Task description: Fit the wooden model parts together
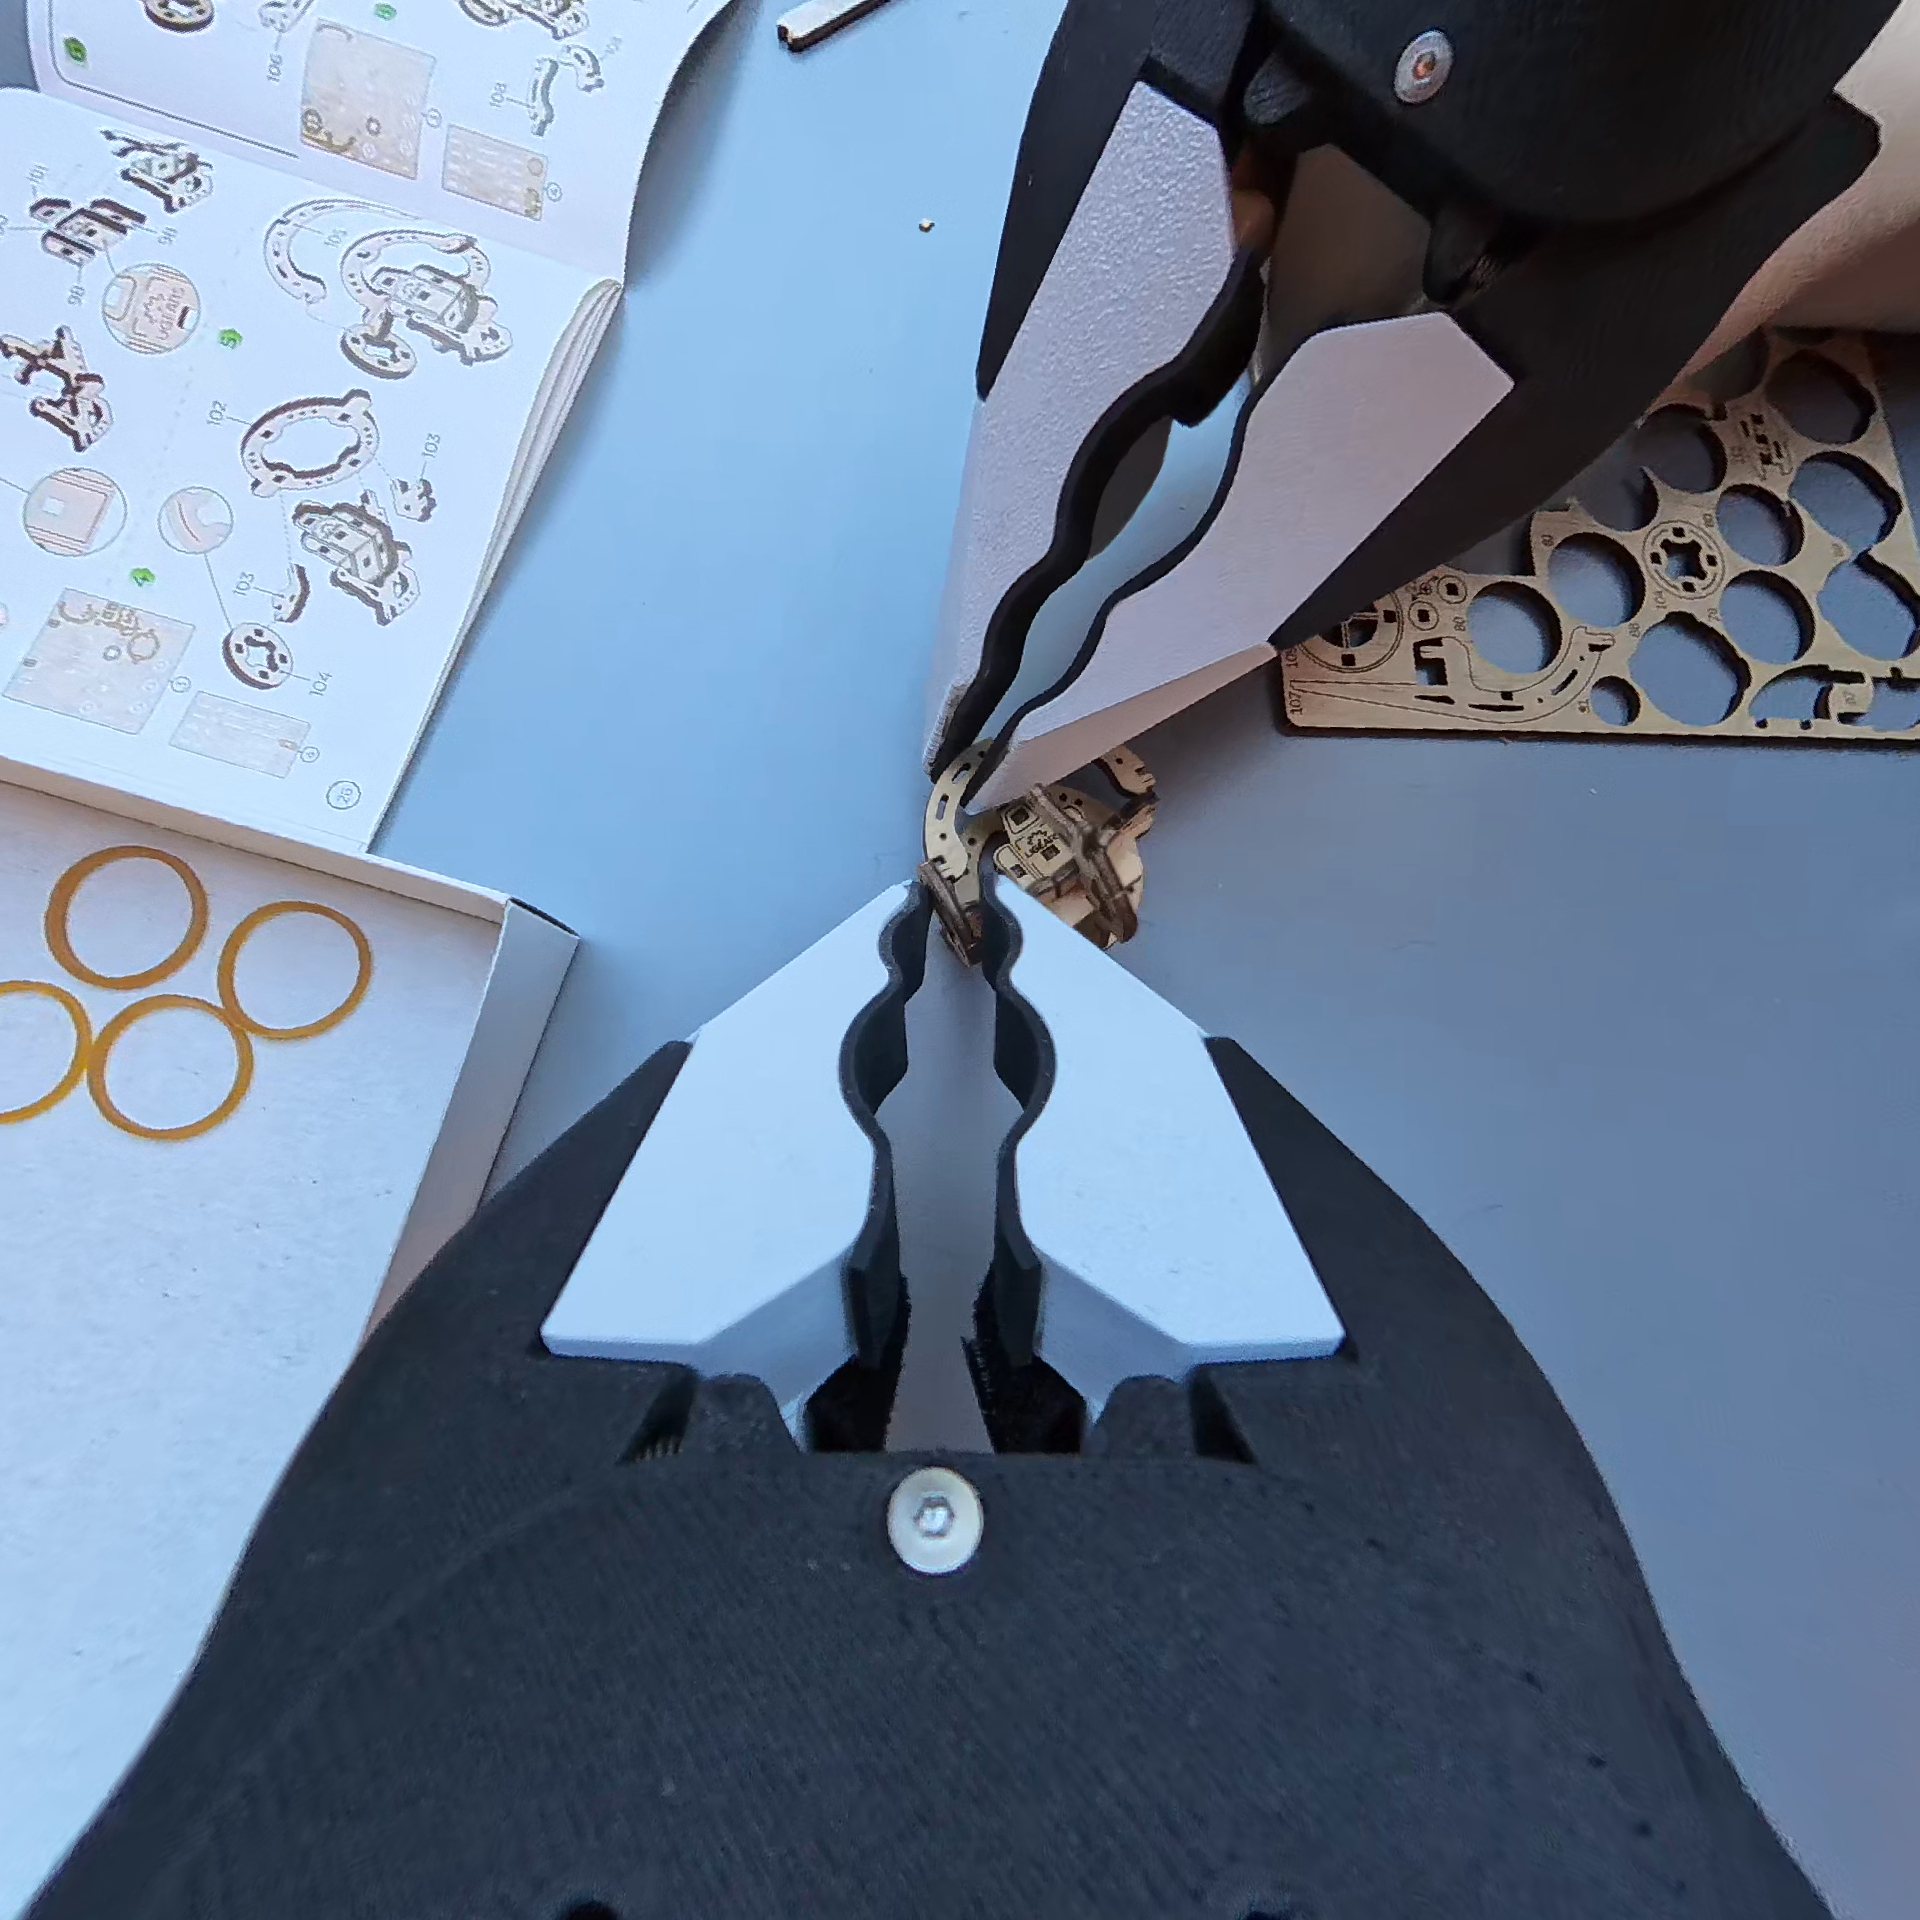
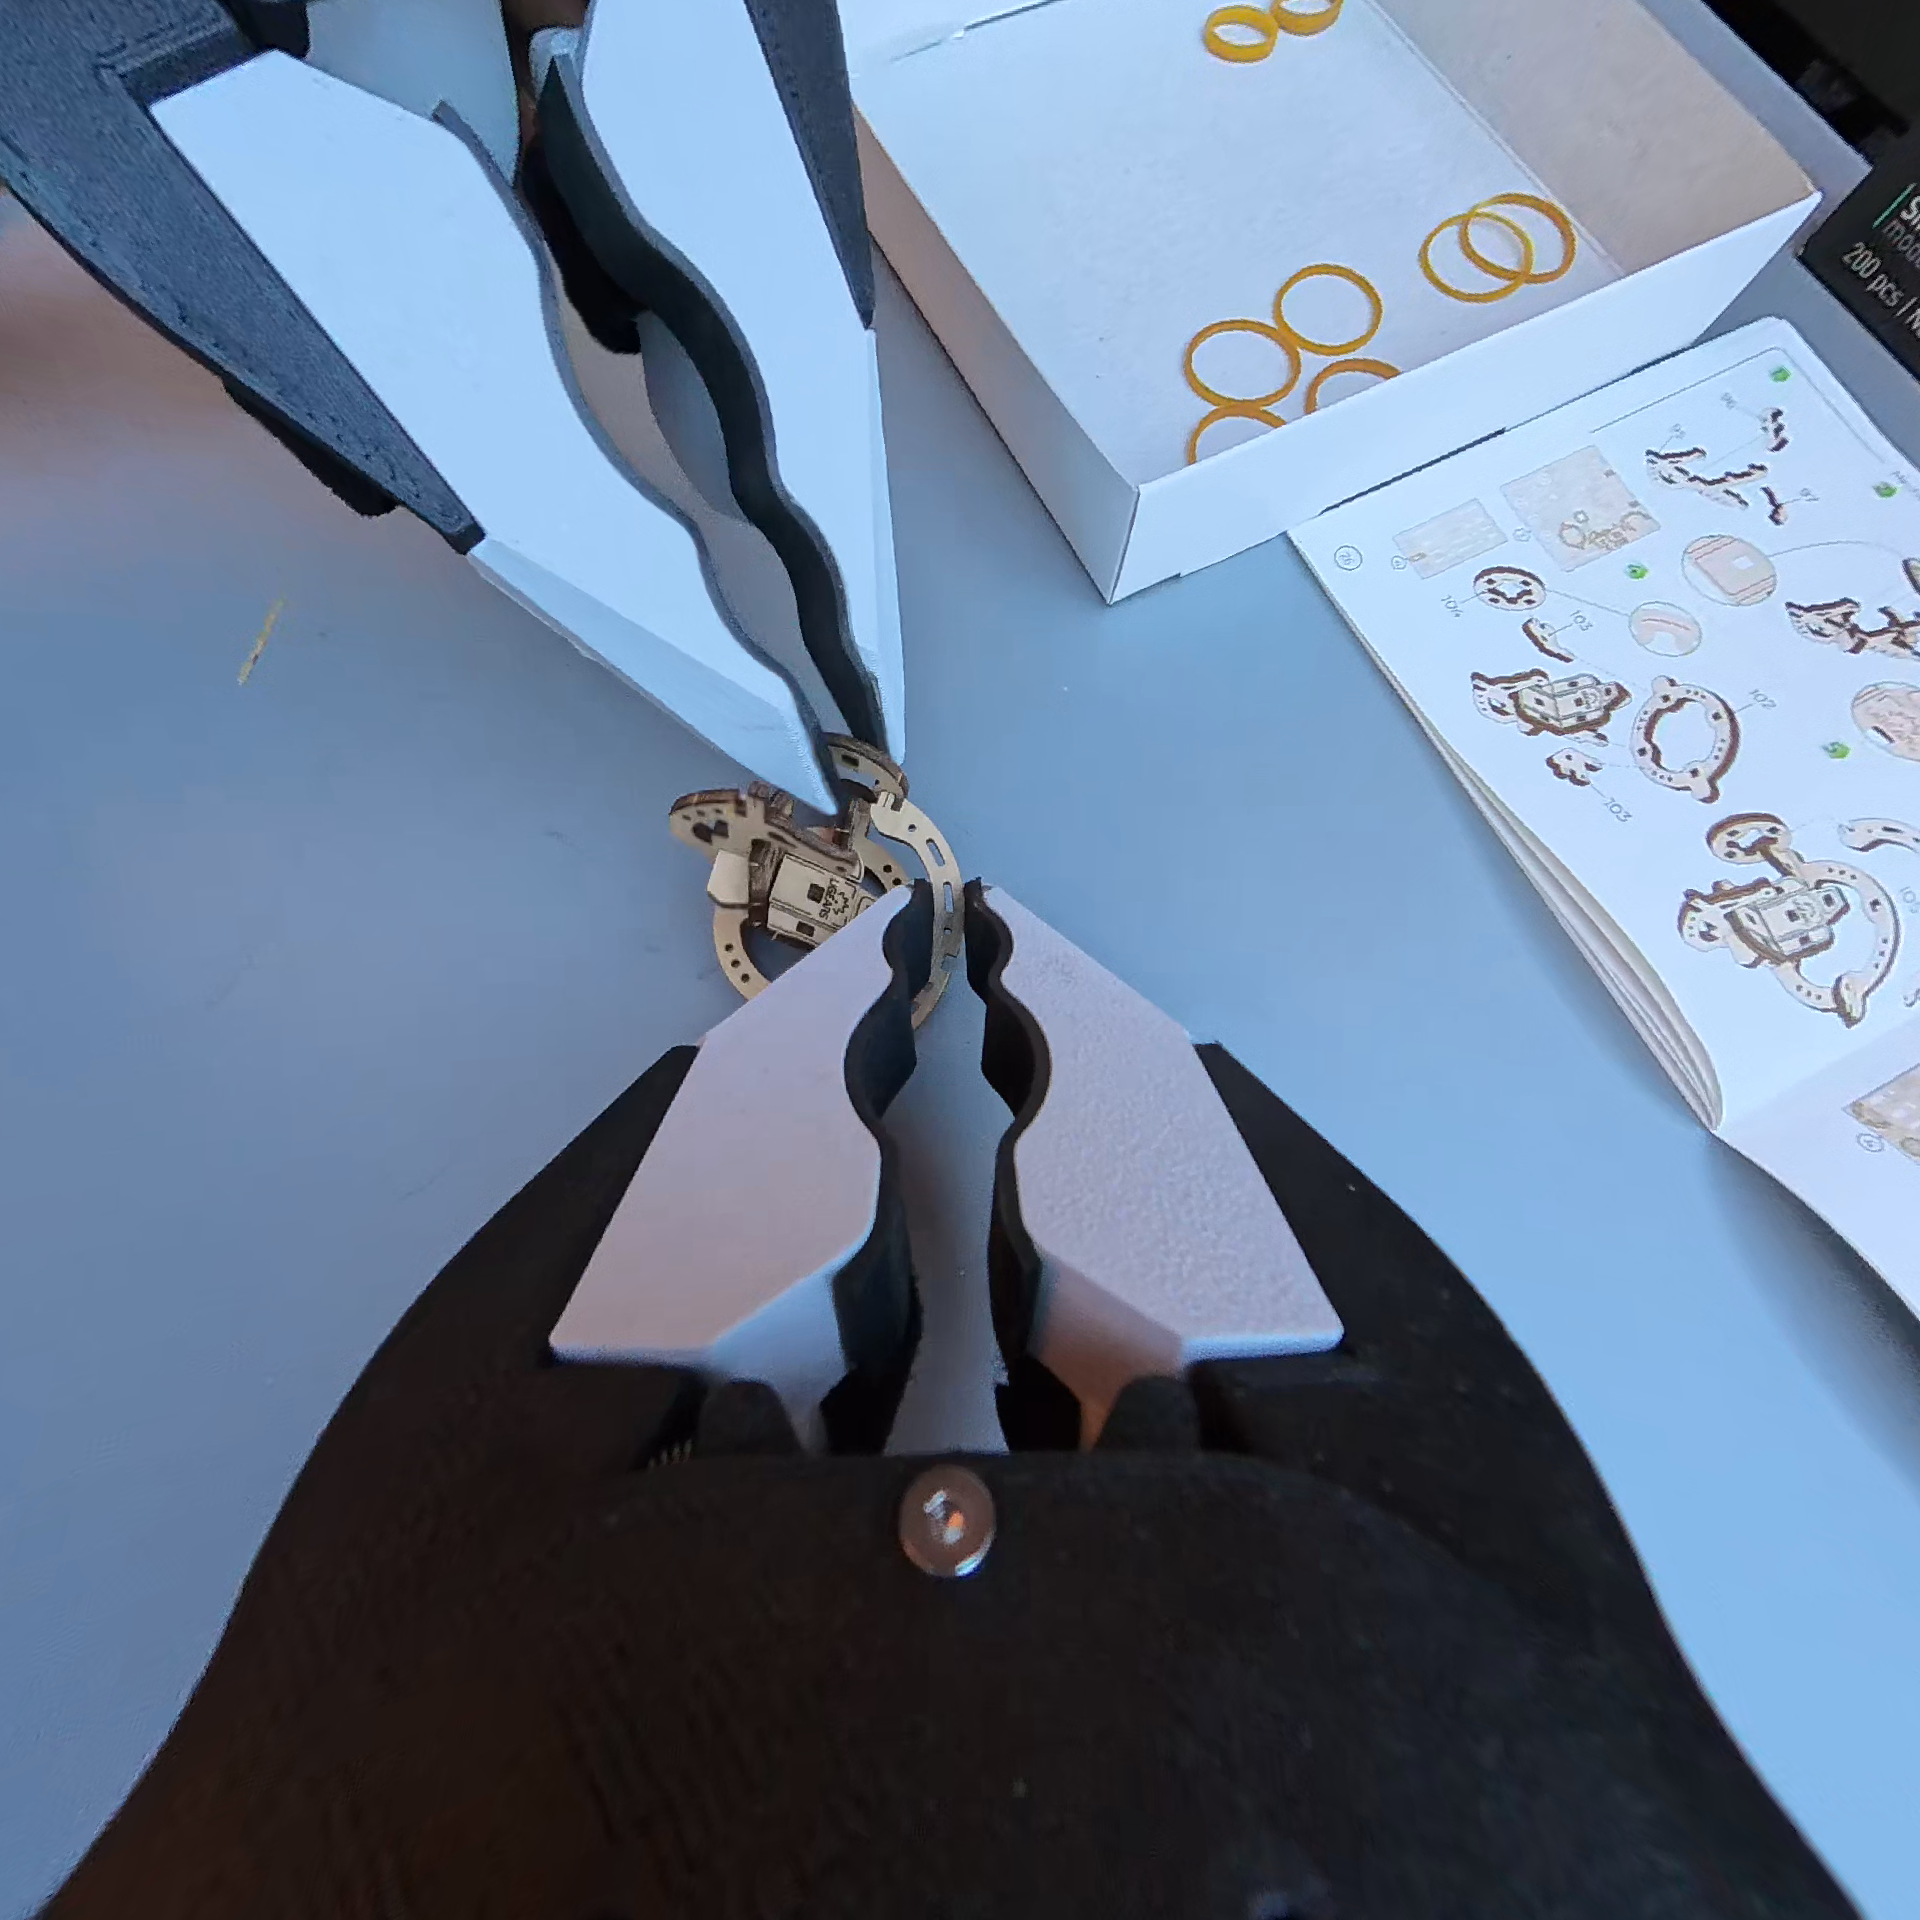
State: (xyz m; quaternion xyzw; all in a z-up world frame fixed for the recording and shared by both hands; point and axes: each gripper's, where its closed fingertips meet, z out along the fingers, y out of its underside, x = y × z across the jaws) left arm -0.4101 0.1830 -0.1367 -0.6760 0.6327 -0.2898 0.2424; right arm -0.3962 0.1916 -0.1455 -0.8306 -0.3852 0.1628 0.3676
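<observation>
both jaws clamp the model (image 1: 1049,852): left gripper (image 1: 954,914) on a tab, right gripper (image 2: 943,914) on the ring (image 2: 940,883), just above the counter (image 1: 727,520). step: seating the ring; next likely calls for a steady press into the slots.

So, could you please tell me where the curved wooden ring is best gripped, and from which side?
Take the curved wooden ring on its free outer arc, jaws across the two flat faces, coming from the side away from the model body. The strip is thin, and the body crowds its inside; the right gripper pinches there.
</observation>
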